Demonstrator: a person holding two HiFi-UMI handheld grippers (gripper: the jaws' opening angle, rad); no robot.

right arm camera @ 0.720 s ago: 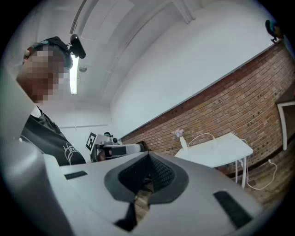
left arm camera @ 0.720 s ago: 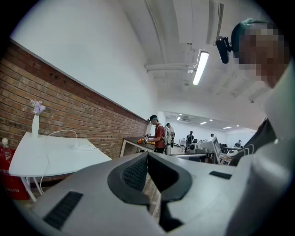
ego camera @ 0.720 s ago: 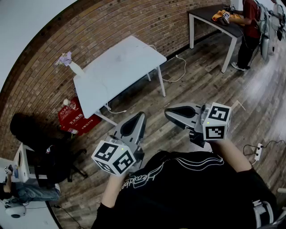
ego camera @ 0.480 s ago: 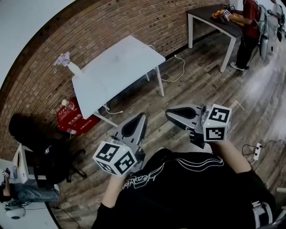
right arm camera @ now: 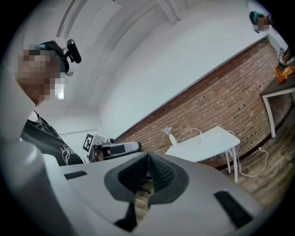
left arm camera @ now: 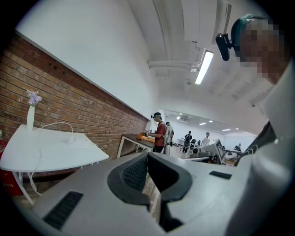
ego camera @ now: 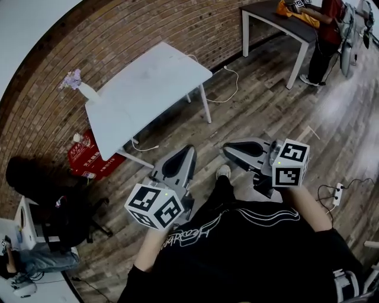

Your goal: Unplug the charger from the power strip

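Observation:
Both grippers are held level in front of the person, above the wooden floor and short of the white table (ego camera: 148, 83). My left gripper (ego camera: 190, 149) is shut with nothing between its jaws, seen again as the left gripper (left arm camera: 147, 155). My right gripper (ego camera: 225, 152) is also shut and empty, shown too as the right gripper (right arm camera: 148, 155). A thin white cable (left arm camera: 55, 125) loops on the table top (left arm camera: 46, 147). I cannot make out a charger on it. A white power strip (ego camera: 337, 194) with a dark cord lies on the floor at the far right.
A vase with purple flowers (ego camera: 74, 83) stands at the table's far corner. A red box (ego camera: 89, 155) sits against the brick wall. A white cord (ego camera: 232, 80) trails on the floor. A dark table (ego camera: 278, 18) with a person (ego camera: 323, 35) stands at the back right.
The view has shifted: the white table sits further up and left, and a shoe now shows between the grippers. Both grippers keep their pose, shut.

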